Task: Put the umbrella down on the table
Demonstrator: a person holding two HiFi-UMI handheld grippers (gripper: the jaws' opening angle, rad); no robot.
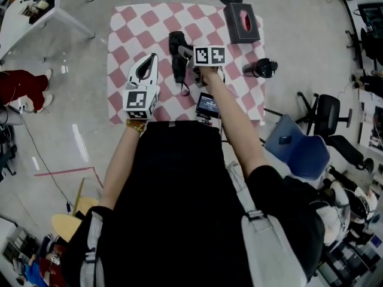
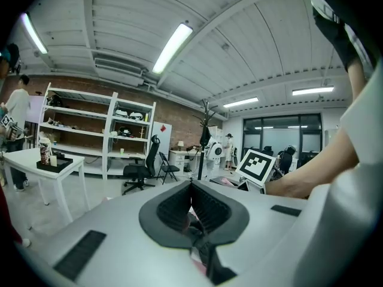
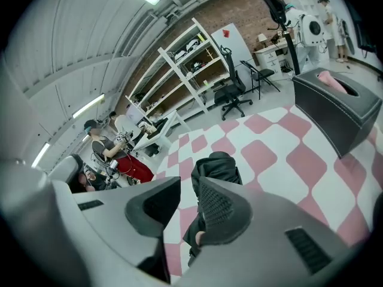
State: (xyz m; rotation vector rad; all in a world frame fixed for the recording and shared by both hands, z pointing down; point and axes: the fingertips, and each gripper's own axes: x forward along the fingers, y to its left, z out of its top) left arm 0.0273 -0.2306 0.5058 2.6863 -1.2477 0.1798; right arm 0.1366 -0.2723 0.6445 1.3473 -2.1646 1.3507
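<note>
Umbrella [image 1: 178, 61] is folded, black, lying flat on the table [image 1: 128, 28] on the pink-and-white check cloth, roughly mid-table, long axis running away from the person. Right gripper [image 1: 187, 54] sits just beside its right side. In the right gripper view the right gripper [image 3: 188, 187] has its jaws at a narrow gap, with bare cloth showing through it. The umbrella [image 3: 216, 166] lies beyond and below the jaws and partly behind the right one, and neither pad looks pressed on it, so it reads as empty and let go. Left gripper [image 1: 154, 56] hovers over the near-left part of the cloth, near the umbrella but not touching. In its own view the left gripper [image 2: 191, 184] has jaw tips together, nothing held, only a bit of pink cloth visible underneath. A dark tissue box [image 1: 242, 21] is at the far right corner and a black bottle [image 1: 261, 68] on its side at the right edge, both well apart from the umbrella. Progress: the put-down looks essentially done, with the umbrella resting on the table by its own weight. What is left, by my read, is only clearing the right gripper away without snagging the fabric or the strap near the handle end.
</note>
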